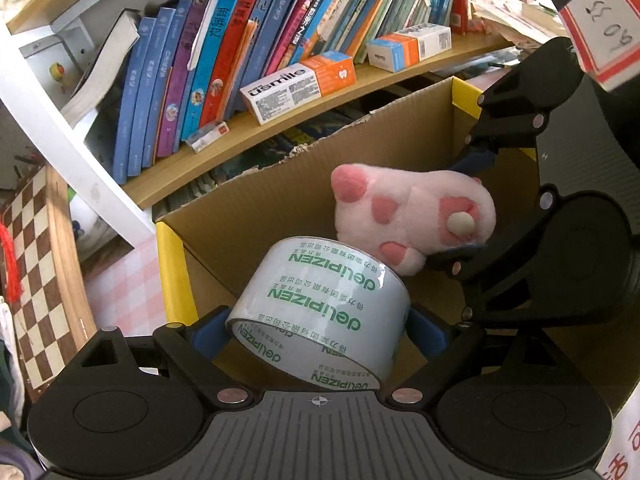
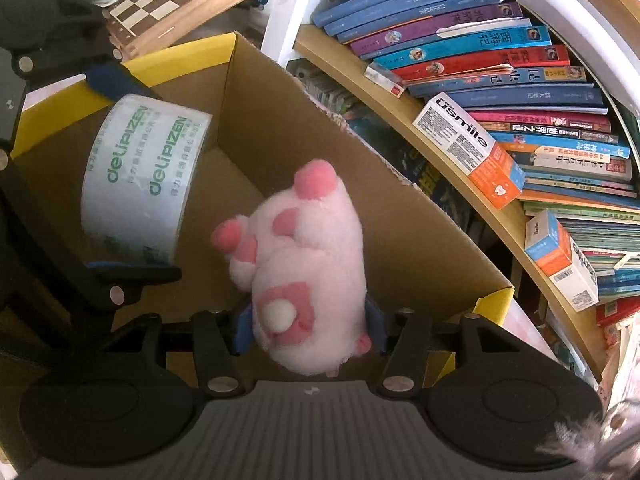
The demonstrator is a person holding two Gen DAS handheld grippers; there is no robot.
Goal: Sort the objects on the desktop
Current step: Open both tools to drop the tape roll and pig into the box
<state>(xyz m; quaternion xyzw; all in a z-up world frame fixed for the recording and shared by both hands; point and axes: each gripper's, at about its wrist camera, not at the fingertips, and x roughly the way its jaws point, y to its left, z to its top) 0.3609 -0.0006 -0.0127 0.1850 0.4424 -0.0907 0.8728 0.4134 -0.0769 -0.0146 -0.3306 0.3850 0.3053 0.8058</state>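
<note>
A roll of clear tape (image 1: 320, 304) printed with green lettering sits between the blue pads of my left gripper (image 1: 316, 328), which is shut on it. In the right wrist view the tape (image 2: 140, 176) and left gripper (image 2: 120, 172) hang at the left, over an open cardboard box (image 2: 320, 132) with yellow corners. A pink plush paw toy (image 2: 308, 248) is pinched between the pads of my right gripper (image 2: 308, 320), also above the box. The left wrist view shows the plush (image 1: 408, 216) and right gripper (image 1: 470, 204) at the right, with the box wall (image 1: 280, 200) behind.
A wooden bookshelf (image 1: 248, 136) packed with books stands just behind the box, with small toothpaste cartons (image 1: 296, 88) on its edge. A chessboard (image 1: 28, 264) lies at the left on a pink checked cloth (image 1: 124, 288). A red-edged label (image 1: 600, 20) hangs at the top right.
</note>
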